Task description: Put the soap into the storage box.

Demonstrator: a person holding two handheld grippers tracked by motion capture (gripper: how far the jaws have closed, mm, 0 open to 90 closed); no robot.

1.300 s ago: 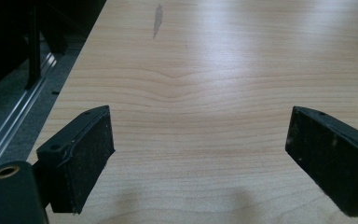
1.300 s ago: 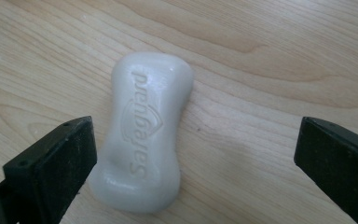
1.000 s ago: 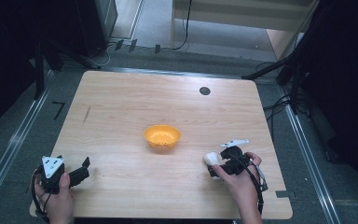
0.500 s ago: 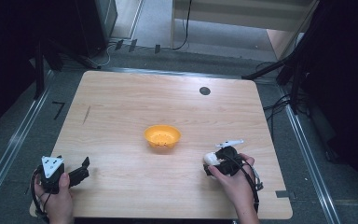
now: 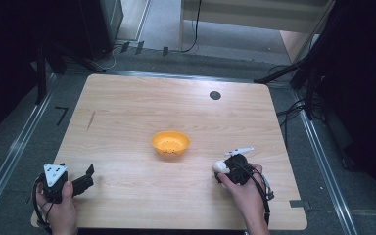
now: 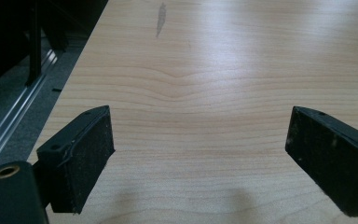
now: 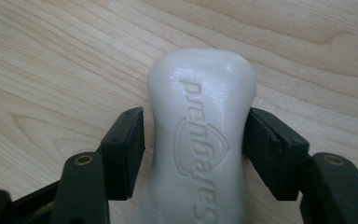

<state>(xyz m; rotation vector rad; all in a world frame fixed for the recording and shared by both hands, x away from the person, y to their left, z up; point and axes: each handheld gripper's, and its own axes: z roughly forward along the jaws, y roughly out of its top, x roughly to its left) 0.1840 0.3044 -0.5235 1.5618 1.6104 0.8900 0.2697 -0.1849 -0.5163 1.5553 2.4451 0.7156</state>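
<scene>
A white bar of soap (image 7: 200, 88) with raised lettering lies on the wooden table (image 5: 127, 122), near its front right. My right gripper (image 7: 196, 128) has just been closing on it, and both pads now sit against the bar's narrow waist. In the high view the soap (image 5: 220, 166) pokes out to the left of the right gripper (image 5: 225, 170), which a hand holds low over the table. My left gripper (image 5: 87, 177) rests at the front left corner. Its jaws stand wide apart in the left gripper view (image 6: 198, 154), with bare wood between them.
An orange bowl (image 5: 170, 142) stands at the middle of the table, up and to the left of the soap. A small dark disc (image 5: 215, 95) lies near the far edge. Metal rails and cables run along both sides of the table.
The right gripper's jaws have closed in around the soap and the hand has shifted slightly. The left gripper has stayed put.
</scene>
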